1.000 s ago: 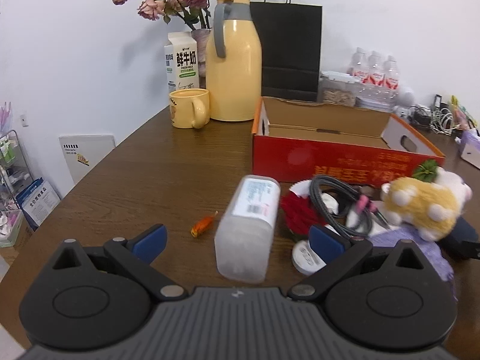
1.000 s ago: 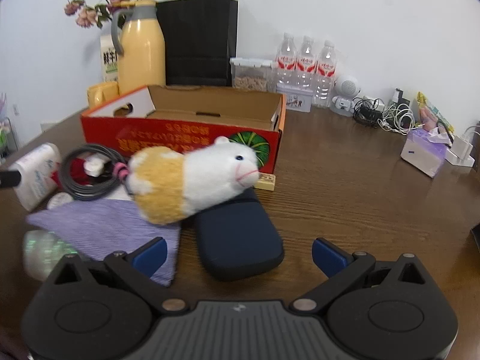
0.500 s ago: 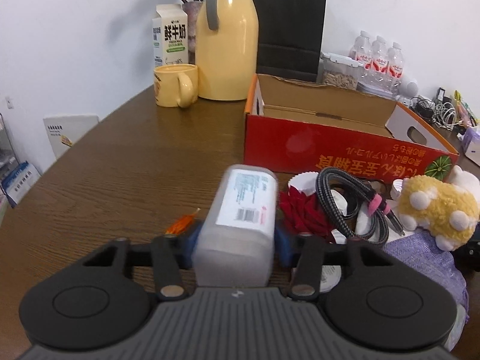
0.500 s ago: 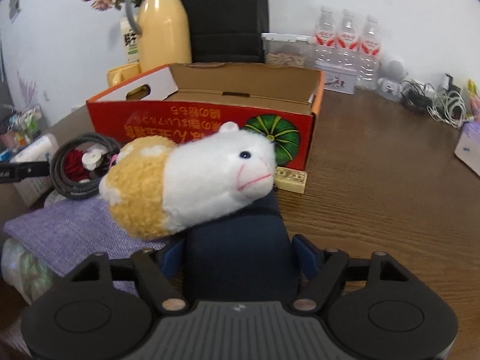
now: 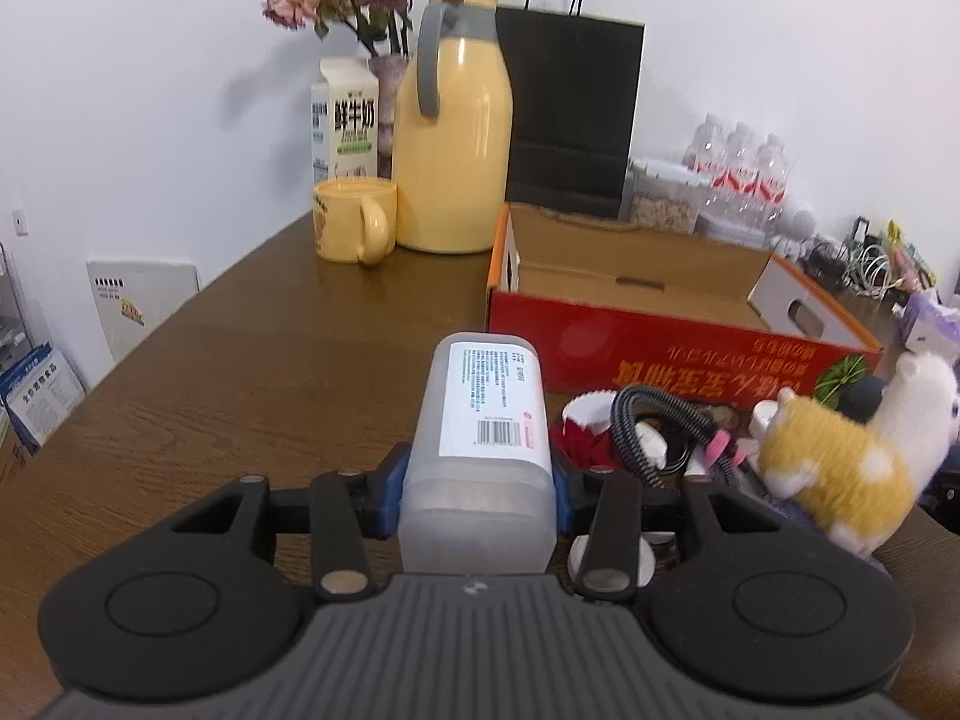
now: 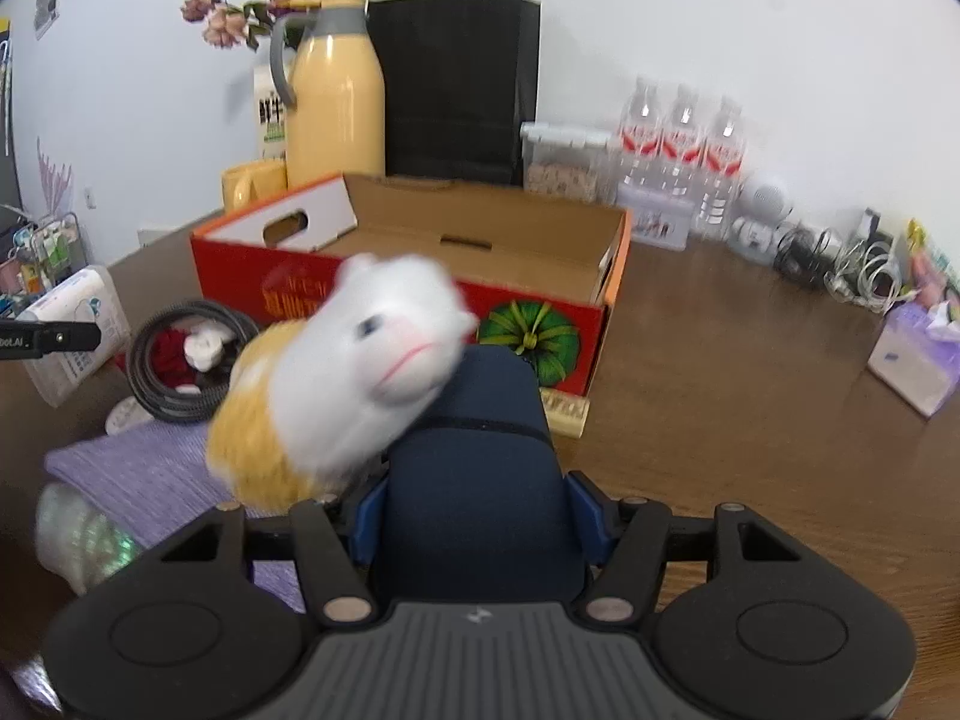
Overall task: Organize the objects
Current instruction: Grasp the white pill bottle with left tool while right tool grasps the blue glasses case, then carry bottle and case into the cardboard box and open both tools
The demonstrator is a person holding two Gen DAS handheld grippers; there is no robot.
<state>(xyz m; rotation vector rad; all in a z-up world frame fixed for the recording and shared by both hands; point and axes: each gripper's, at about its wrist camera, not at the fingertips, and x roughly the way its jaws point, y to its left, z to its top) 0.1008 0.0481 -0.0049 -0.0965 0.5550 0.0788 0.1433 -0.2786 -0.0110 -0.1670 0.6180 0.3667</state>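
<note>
1. Since a second ago both grippers, then spread wide over the table, are sitting around their targets: the left gripper [image 5: 477,495] is clenching the translucent bottle [image 5: 480,450], and the right gripper [image 6: 480,516] is closing on the dark blue case [image 6: 480,468], its pads already against the sides.
2. The red cardboard box [image 6: 420,240] is lying open just behind the clutter, probably the place everything is heading for.
3. The plush toy [image 6: 360,372] is leaning on the case's top and looking blurred, tipped further up than a second ago; it is likely sliding off as the case rises.
4. The bottle is lying on its side along the fingers, label up and gripped low near its end, so it is pointing straight at the box.
5. The purple cloth [image 6: 138,468] is lying flat beside the case, under the toy.
6. The coiled black cable [image 5: 648,420] is resting just right of the bottle, against the box front.
</note>
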